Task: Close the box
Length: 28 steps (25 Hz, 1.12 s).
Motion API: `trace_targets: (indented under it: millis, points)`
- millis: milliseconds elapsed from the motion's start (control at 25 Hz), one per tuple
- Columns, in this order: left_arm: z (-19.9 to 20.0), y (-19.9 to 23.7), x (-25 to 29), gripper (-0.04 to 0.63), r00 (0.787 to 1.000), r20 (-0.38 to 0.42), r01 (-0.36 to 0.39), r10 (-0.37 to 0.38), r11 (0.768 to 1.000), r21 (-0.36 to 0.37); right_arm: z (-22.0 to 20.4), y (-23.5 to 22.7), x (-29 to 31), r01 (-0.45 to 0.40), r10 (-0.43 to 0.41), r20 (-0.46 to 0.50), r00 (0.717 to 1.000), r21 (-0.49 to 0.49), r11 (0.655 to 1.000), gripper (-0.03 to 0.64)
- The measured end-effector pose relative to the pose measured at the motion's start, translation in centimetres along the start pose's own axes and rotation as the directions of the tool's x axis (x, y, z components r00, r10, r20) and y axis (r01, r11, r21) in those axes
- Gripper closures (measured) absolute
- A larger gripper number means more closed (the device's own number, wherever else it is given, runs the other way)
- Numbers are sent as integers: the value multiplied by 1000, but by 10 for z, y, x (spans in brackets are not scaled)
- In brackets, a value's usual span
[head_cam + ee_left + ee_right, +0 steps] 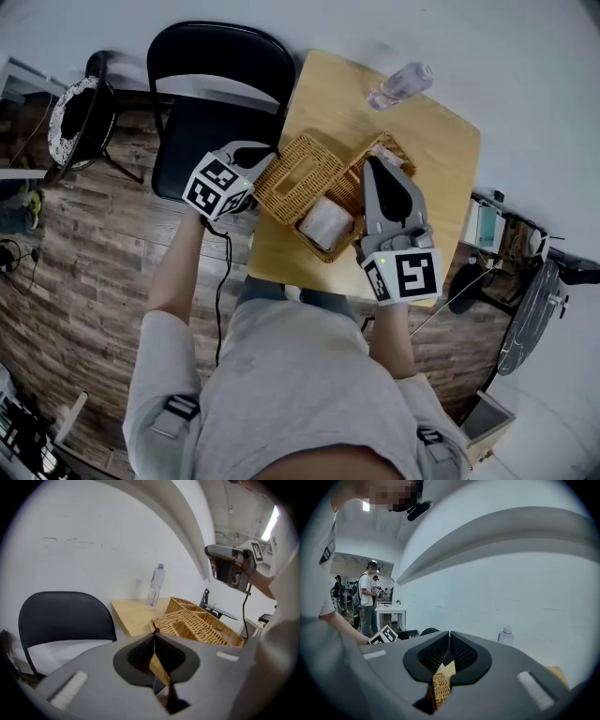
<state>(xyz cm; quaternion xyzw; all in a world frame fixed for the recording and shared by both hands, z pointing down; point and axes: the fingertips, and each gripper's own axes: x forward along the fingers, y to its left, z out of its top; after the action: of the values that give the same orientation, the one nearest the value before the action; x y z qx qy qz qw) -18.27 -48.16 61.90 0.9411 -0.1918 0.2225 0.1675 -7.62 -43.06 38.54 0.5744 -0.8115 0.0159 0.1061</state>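
A wicker box (375,183) sits on the small wooden table (427,141), with a white packet (324,223) in its near end. Its wicker lid (300,173) lies tilted over the left side; in the left gripper view the lid (197,625) stretches right from the jaw tips. My left gripper (270,157) (153,634) is shut on the lid's left edge. My right gripper (370,164) (449,637) hovers over the right part of the box, its jaws together with nothing seen clamped; wicker shows through the gap beneath them.
A clear plastic bottle (401,84) (156,585) is at the table's far corner. A black folding chair (220,84) (65,616) stands against the table's left side. A white wall lies beyond. People stand far off in the right gripper view.
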Motion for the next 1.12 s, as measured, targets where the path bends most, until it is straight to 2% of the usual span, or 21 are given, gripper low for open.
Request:
trace_targets:
  millis: [240, 560, 1120]
  points:
    - [26, -10, -15, 532, 997, 54, -59, 59, 998, -12, 13, -9, -18, -27, 27, 47, 999, 1, 1000, 604]
    - [62, -28, -44, 532, 982, 126, -140, 141, 990, -19, 28, -20, -45, -60, 60, 111, 992, -3, 998, 604]
    - [116, -93, -71, 532, 959, 179, -225, 220, 974, 9, 43, -43, -105, -108, 102, 201, 974, 17, 994, 604]
